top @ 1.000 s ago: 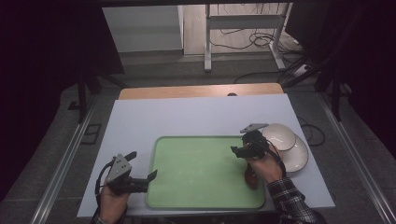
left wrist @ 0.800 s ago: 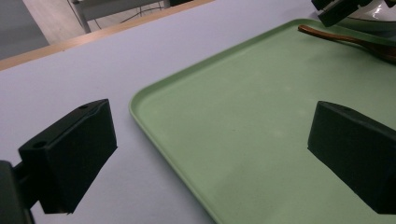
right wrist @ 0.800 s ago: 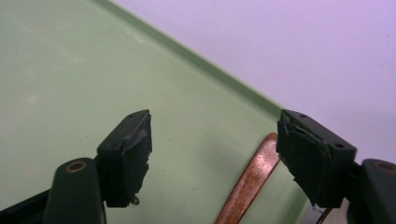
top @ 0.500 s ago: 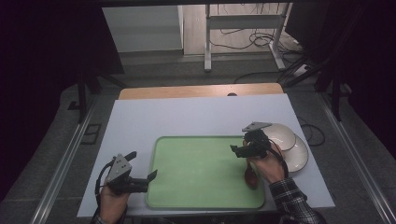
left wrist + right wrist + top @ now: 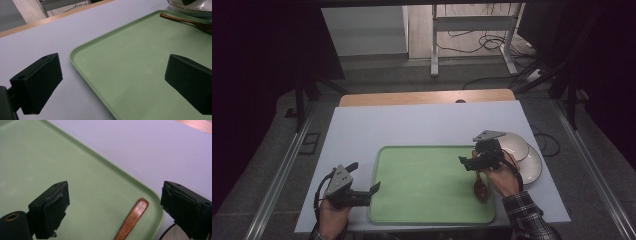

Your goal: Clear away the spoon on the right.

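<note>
The brown wooden spoon (image 5: pixel 480 187) is lying on the flat light-green plastic tray (image 5: pixel 422 185), down in the lower right of the high view, near the tray's right rim. In the right gripper view its handle tip (image 5: pixel 132 218) is pointing up between the two jaws without touching either. The right hand-held gripper (image 5: pixel 468 163) is hovering just above the spoon with its jaws spread wide. Just to the right, two white round plates (image 5: pixel 526 156) are sitting stacked on the pale tabletop (image 5: pixel 422 125). At lower left, the left hand-held gripper (image 5: pixel 373 189) is reaching over the tray's left edge, jaws also spread apart, one over the tabletop and one over the tray (image 5: pixel 130 67). The spoon (image 5: pixel 185 21) is showing at the upper right of the left gripper view.
</note>
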Motion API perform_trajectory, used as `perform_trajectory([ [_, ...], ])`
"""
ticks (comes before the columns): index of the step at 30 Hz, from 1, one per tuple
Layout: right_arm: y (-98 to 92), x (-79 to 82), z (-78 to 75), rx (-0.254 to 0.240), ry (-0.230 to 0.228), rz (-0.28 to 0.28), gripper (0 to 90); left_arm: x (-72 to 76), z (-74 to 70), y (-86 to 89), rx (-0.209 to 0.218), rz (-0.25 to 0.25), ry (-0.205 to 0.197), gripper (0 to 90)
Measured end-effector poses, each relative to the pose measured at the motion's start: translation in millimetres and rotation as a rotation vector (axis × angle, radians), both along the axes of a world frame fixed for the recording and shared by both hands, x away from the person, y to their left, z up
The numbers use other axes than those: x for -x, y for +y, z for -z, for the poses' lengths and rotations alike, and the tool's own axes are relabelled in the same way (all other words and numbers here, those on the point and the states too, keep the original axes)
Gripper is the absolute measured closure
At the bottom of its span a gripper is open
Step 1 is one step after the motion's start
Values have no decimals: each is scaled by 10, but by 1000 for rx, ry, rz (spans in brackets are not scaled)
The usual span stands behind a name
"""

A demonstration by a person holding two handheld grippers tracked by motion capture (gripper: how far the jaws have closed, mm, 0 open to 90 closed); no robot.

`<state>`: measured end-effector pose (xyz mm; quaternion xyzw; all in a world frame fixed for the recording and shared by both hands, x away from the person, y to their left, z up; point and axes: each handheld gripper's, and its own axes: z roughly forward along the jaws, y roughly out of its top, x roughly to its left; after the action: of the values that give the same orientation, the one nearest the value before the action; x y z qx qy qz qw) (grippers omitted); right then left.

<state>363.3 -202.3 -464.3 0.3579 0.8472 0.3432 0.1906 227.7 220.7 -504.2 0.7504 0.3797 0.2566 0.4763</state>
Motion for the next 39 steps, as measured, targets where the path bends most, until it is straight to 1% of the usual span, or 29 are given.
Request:
perform_trajectory([
  [8,-15,31,-20,-5,-1,-6,40,-3,2,4,0,-1,1,10],
  [12,-26,54,-44,-12,-10,-15,38,-3,3,3,0,0,2,10],
  [19,-57,84,-84,-21,-33,-14,29,-2,2,6,1,-3,1,10],
  [27,-94,116,-141,-41,-41,-12,11,-1,2,7,2,-5,1,10],
  [29,-108,130,-161,-56,-37,-13,4,-2,2,5,1,-5,0,10],
  [31,-120,151,-174,-57,-33,-25,0,-2,3,3,-1,-5,0,10],
  [39,-189,261,-213,-61,-52,-19,0,-2,3,2,-1,-4,0,10],
])
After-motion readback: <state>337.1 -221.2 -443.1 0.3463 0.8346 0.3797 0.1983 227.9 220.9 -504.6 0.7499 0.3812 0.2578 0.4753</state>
